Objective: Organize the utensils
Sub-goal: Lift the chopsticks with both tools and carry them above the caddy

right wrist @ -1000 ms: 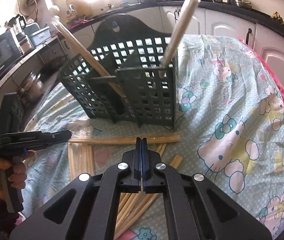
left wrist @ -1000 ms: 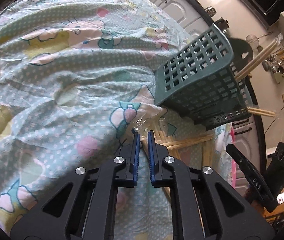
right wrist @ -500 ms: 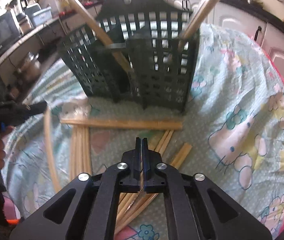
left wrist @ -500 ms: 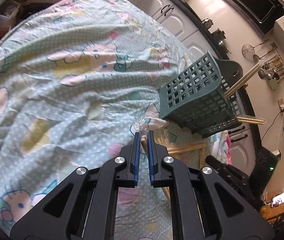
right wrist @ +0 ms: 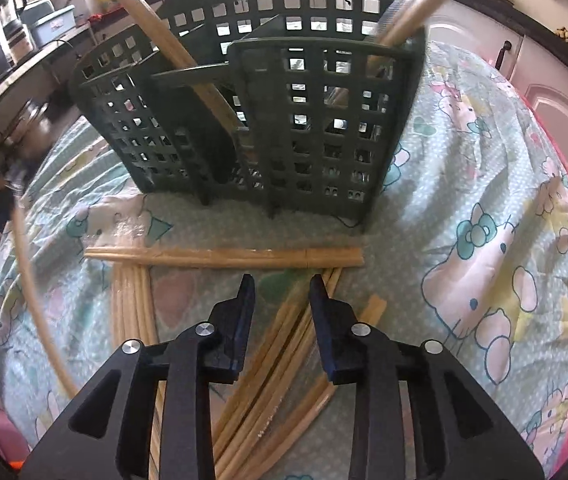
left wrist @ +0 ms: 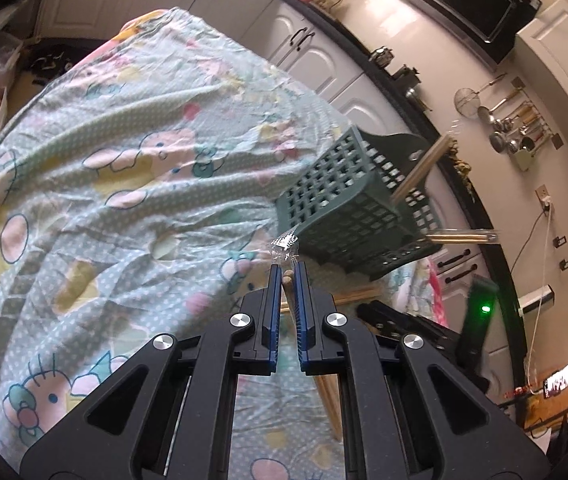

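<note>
From my left wrist view, the left gripper (left wrist: 288,276) is pinching a wrapped pair of chopsticks (left wrist: 287,280), whose crinkled clear wrapper tip (left wrist: 284,245) pokes out past the blue pads. That view alone shows the green utensil basket (left wrist: 348,208) from its side, with two wooden sticks jutting out toward the kitchen wall, plus the black oven (left wrist: 464,12) and the hanging ladles (left wrist: 512,128) beyond. I can read no lettering on anything there.

My right wrist view gives what the left cannot: the loose chopsticks (right wrist: 280,360) lying on the cartoon-cat cloth (right wrist: 484,240) that covers the surface. One wrapped pair (right wrist: 224,258) lies crosswise just in front of the basket (right wrist: 268,120); others fan out below it. The right gripper (right wrist: 282,292) has just been opening and now stands spread above that fan, pads touching nothing. The basket faces me with its dividers showing, a stick leaning in the left compartment and another in the right. A long pale stick (right wrist: 28,300) curves down the left edge, blurred. Its upper end runs into blur, so I cannot tell what holds it.
</note>
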`<state>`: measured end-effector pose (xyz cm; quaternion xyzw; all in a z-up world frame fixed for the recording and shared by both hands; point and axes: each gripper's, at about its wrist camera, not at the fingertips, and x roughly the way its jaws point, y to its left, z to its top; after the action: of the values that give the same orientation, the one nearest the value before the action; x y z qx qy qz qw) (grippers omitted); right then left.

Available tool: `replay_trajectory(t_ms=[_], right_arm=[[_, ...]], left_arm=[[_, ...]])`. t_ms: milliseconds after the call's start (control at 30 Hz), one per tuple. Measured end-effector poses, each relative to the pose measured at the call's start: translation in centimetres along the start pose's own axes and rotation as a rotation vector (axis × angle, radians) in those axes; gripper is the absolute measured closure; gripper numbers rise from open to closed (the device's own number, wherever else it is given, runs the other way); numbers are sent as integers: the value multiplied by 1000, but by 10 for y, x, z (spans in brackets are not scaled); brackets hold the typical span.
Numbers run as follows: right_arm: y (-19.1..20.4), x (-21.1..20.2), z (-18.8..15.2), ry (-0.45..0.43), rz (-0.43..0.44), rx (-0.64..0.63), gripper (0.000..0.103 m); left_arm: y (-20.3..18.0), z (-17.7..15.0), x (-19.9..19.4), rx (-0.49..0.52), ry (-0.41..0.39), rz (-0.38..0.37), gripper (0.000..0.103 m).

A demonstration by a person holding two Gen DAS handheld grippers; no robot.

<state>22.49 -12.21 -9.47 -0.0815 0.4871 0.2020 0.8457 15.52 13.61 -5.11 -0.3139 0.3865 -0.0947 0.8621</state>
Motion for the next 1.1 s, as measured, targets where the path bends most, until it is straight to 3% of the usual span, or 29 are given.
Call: replay_trajectory(t_ms=[100,233,333,400,600,867,1100], right_arm=[[6,5,4,9,-16,-3,64],[8,17,7,32,16,15,63],[14,17,6,15,5,-16,70],[12,14,4,-3,40,-4,94],[4,2,-5,-27,103,8,98],[-6,-41,-11,-82,198,-6,98],[-3,-98,-1,-206,256,-56,98]], left_arm=[[-6,0,-6,12,-11,-12,100],[-13,1,-12,31,-23,-21,100],[-19,2,-14,44,-28,-29,100],[-22,1,-16,51,-31,-35,100],[-30,1,-18,68,-35,-46,100],[-41,6,-23,96,-41,-65,100],[-75,13,-33,177,-53,-86,100]])
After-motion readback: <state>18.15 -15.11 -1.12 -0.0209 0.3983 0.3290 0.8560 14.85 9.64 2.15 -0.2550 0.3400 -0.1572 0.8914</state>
